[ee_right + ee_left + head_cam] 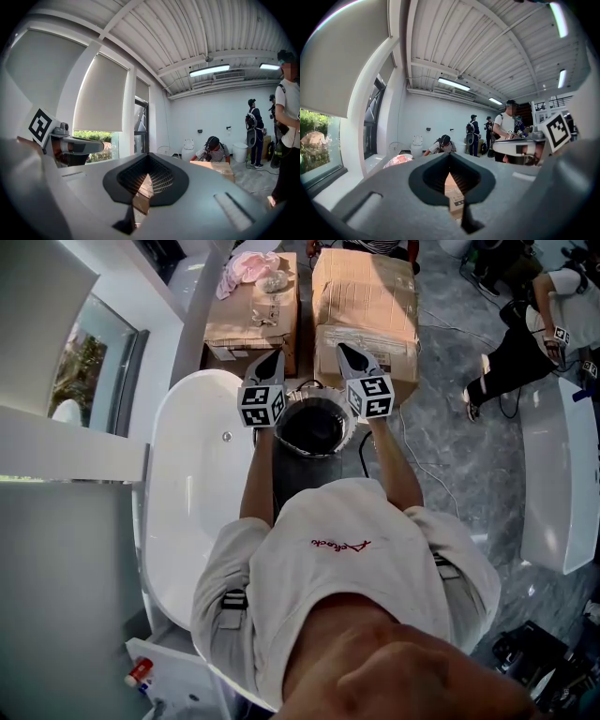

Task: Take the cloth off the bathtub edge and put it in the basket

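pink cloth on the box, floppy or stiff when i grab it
The cloth lies crumpled in soft folds, so it is probably floppy and would drape when lifted. It looks thin, so likely light. Unlikely to roll.

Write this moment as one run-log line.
left gripper: shut, empty | right gripper: shut, empty | cloth: on box | basket: no cloth inside

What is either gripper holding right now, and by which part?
Nothing. The left gripper and right gripper are both shut and empty; the cloth lies untouched.
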### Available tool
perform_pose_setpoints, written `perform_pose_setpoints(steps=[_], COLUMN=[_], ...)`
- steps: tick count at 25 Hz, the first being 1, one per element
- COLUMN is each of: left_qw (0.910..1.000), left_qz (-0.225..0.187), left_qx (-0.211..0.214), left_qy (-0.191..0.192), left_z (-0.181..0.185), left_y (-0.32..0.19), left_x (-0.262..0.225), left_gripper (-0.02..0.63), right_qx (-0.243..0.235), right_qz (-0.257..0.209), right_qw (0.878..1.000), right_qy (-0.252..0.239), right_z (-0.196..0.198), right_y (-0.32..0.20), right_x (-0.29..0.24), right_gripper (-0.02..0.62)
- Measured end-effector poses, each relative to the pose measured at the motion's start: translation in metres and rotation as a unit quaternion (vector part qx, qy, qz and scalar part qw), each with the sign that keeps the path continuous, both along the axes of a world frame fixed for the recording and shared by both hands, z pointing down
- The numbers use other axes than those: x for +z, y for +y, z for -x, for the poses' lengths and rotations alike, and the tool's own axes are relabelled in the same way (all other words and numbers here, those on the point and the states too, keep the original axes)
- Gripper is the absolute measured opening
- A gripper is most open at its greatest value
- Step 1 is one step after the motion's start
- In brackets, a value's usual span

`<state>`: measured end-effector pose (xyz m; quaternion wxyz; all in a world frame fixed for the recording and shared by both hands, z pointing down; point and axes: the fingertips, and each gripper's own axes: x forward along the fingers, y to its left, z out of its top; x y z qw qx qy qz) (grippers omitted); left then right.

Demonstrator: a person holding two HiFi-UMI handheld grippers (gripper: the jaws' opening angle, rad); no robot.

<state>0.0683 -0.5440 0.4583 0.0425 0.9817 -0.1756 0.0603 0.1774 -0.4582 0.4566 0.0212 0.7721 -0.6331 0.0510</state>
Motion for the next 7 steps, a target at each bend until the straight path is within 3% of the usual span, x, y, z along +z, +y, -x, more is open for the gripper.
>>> perform_pose_setpoints(steps=[7], left_qw=[1.0], left_qz=[-0.003], left_qx=[0.002], left_qy=[0.0], left_z=[-0.0035], left_y=[0.001], left_x=[-0.0021], left_gripper=[0.002], right_qx=[-0.003], right_qz=[0.0], right_qw=[1.0], right_qy=[0.004], right_z=[-0.0009], right_y=[-0.0002], right_x=[-0.0032], right_gripper=[0.006])
